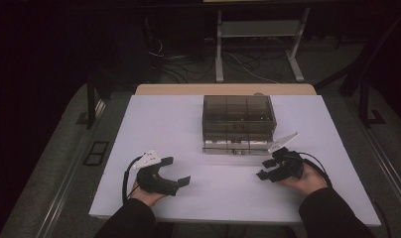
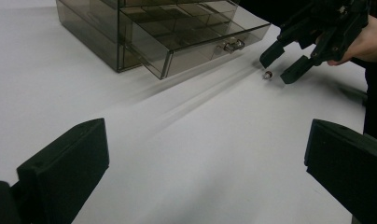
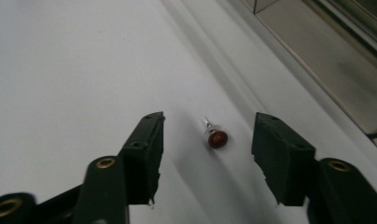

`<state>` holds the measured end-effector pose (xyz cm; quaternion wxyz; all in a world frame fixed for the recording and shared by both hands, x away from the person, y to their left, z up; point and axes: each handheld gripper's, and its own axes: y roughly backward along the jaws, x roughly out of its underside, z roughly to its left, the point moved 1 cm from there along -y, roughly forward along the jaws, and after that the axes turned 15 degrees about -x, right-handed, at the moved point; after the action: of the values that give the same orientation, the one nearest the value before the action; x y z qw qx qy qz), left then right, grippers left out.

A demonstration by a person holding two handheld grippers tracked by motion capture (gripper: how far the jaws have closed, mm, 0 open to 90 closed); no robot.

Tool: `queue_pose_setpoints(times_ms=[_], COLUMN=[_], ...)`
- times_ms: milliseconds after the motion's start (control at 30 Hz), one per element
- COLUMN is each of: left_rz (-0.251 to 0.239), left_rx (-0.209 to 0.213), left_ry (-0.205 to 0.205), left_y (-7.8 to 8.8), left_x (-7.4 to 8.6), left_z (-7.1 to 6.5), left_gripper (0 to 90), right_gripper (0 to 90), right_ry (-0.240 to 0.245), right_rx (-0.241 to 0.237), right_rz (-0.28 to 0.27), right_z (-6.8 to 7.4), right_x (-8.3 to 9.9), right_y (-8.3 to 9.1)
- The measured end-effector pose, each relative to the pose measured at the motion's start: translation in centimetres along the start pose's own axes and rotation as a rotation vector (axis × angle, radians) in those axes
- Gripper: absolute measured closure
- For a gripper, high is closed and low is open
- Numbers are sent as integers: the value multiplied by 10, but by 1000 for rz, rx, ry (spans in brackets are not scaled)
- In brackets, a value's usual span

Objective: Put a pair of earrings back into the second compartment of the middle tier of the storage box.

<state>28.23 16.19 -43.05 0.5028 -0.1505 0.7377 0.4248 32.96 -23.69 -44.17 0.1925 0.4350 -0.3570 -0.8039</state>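
R gripper half-open, astride red stud, no contact | L gripper wide, empty

A dim lab or test room: a white surface on carpet, loose cables strewn on the floor beyond it beside a metal stand.

A dim room: grey floor around the white surface; at twelve o'clock, a pale metal stand with tangled cables beneath.
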Motion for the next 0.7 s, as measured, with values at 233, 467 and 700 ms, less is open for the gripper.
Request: queue_pose_setpoints(times_ms=[233,467,700], left_rz=[-1,1,2], left_rx=[0,1,4], left_ry=[2,1,-2], left_y=[0,0,0], left_x=[0,0,0], left_z=[0,0,-1], left_gripper=[0,0,0], right_gripper=[571,687,780], right_ry=[8,16,17], right_rx=[8,31,28], right_rz=[9,16,23], right_z=[-2,-2,-1], right_x=[-1,-2,-2], right_y=[-3,-5,-5])
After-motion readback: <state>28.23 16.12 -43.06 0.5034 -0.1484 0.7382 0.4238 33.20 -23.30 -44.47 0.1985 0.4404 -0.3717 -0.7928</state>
